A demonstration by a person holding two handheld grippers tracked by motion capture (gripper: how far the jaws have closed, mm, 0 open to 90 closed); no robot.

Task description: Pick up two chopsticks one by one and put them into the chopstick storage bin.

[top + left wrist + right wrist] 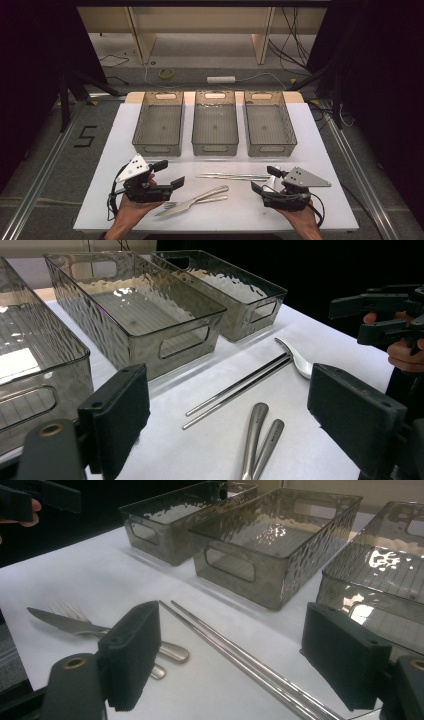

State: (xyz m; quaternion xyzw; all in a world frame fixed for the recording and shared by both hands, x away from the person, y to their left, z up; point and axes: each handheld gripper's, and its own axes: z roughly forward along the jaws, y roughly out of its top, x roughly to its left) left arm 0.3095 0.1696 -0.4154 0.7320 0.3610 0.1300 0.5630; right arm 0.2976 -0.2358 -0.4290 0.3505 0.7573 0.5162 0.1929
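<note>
Steel cutlery — chopsticks (234, 176), fork (200, 197), probably a knife (62, 622) — lies along the table's (120, 130) near edge, so I hold both grippers (167, 176) (263, 181) spread, ready for sorting.

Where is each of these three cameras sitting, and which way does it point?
High view: above the person's side, looking forward and down at the white table; both forearms and hands show.
Left gripper view: rides the left gripper, facing three bins and the chopsticks; its open jaws show.
Right gripper view: rides the right gripper, facing the bins; its open jaws show.
Shared: both gripper views show the chopsticks.
</note>
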